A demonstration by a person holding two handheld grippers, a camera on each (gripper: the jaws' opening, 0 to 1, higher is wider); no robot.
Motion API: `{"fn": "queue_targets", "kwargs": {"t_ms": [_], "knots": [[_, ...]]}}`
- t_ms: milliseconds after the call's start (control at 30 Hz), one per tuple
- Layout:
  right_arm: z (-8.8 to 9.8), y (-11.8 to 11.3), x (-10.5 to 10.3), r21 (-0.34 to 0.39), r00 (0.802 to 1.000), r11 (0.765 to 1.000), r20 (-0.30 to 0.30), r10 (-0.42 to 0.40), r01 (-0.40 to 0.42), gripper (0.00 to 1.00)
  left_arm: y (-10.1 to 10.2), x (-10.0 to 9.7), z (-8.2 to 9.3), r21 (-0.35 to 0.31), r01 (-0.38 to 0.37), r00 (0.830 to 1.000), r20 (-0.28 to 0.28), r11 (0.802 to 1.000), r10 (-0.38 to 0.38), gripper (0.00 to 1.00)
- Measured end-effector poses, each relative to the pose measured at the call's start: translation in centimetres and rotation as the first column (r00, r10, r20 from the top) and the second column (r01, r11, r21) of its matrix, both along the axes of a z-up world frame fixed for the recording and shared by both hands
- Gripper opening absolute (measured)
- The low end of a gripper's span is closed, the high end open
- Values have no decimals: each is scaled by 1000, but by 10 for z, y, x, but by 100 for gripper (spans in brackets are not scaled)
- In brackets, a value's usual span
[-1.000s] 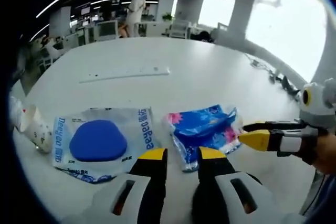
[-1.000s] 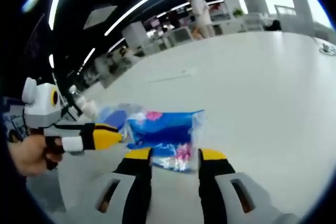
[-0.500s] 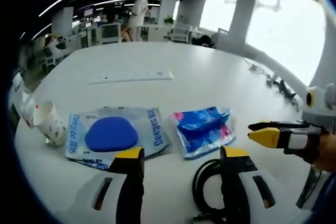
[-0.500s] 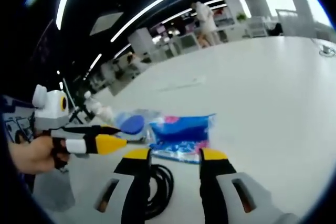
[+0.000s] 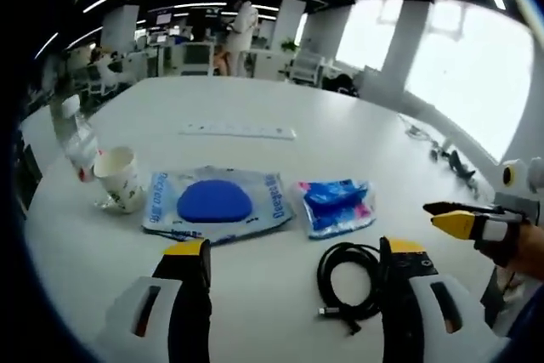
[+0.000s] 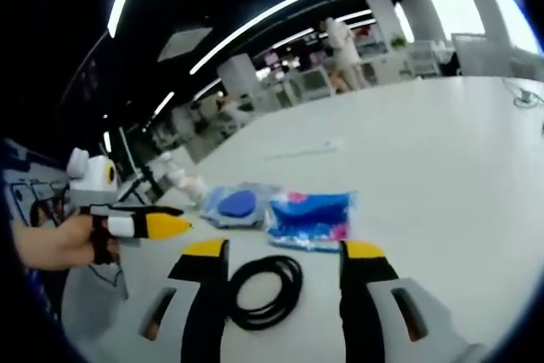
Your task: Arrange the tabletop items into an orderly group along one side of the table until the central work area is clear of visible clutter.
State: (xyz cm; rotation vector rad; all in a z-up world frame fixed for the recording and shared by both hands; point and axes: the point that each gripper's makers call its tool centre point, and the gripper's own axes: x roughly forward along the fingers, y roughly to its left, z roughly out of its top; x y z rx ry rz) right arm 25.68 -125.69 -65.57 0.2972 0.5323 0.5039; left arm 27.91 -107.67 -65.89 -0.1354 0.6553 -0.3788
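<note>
Used the coiled black cable (image 5: pixel 348 282) as the landmark. Lay loose on the white table (image 5: pixel 255 91), nearest the person, touching nothing. Just beyond it, the blue-and-pink packet (image 5: pixel 337 207); beside that packet, toward the cup, the clear bag with the blue pad (image 5: pixel 215 204); past the bag, a paper cup (image 5: pixel 119 178) with a plastic bottle (image 5: pixel 75 138) near it. Farther across the table from the cable, well apart, a white power strip (image 5: pixel 238 131).

Left gripper (image 5: pixel 291 252): jaws spread wide, empty, raised above the table on either side of the cable. Right gripper (image 6: pixel 283 252): likewise spread and empty, with the cable (image 6: pixel 265 288) between its yellow tips in the right gripper view. Seen from the left gripper view, jaws on the right gripper looked nearly together, likely only foreshortening.

Bag, packet and cup already formed a rough row, judged as the tidy group; cable probably left out because still to be added. Both grippers held apart, presumably ready for it.
</note>
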Motion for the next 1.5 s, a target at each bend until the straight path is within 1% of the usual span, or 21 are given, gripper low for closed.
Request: {"fn": "queue_targets", "kwargs": {"t_ms": [167, 233, 300, 333, 400, 500, 633, 733, 833, 967, 1133, 1167, 1233, 1333, 1367, 1500], "knots": [[1, -5, -15, -1, 1000, 1000, -8, 10, -10, 58, 12, -16, 9, 19, -8, 1000, 11, 1000, 7, 84], [1, -5, -21, -11, 1000, 1000, -13, 21, -21, 59, 17, -24, 8, 39, -5, 1000, 7, 999, 4, 84], [1, -5, -26, -14, 1000, 1000, -12, 28, -28, 62, 23, -30, 8, 32, -14, 1000, 7, 999, 14, 85], [2, -5, -29, -11, 999, 999, -12, 34, -34, 63, 26, -36, 8, 9, -32, 999, -5, 999, 32, 86], [1, -4, -35, -4, 999, 999, -16, 48, -48, 64, 31, -41, 8, 3, -49, 999, -13, 999, 49, 87], [0, -3, -42, -2, 997, 998, -22, 69, -69, 64, 47, -56, 10, 42, -73, 997, -23, 996, 74, 86], [1, -6, -47, -4, 998, 998, -20, 68, -68, 65, 64, -70, 13, 34, -94, 995, -21, 995, 95, 87], [4, -10, -51, -16, 999, 999, -18, 43, -44, 67, 77, -79, 12, 38, -88, 996, -31, 995, 89, 87], [9, -9, -56, -21, 1000, 999, -14, 24, -24, 67, 94, -86, 13, 44, -82, 996, -41, 996, 84, 87], [12, -3, -64, -41, 1000, 999, -18, 6, -6, 67, 122, -89, 21, 30, -81, 996, -32, 996, 82, 86], [16, 14, -76, -80, 1000, 997, -18, -13, 11, 68, 155, -93, 30, 24, -60, 998, -17, 998, 61, 86], [17, 20, -80, -81, 1000, 997, -19, -18, 16, 69, 165, -94, 32, 23, -55, 998, -13, 998, 56, 86], [18, 30, -86, -84, 999, 996, -22, -26, 24, 69, 180, -97, 32, 31, -41, 999, -8, 999, 42, 86], [17, 36, -91, -103, 999, 994, -21, -40, 38, 69, 200, -102, 26, 77, -8, 1000, -17, 997, 9, 86], [20, 43, -96, -109, 999, 993, -19, -50, 47, 69, 209, -105, 24, 82, 1, 1000, -19, 997, 1, 86], [26, 59, -107, -112, 996, 990, -14, -83, 81, 70, 235, -109, 24, 70, 15, 1000, -19, 997, -13, 86]]}}
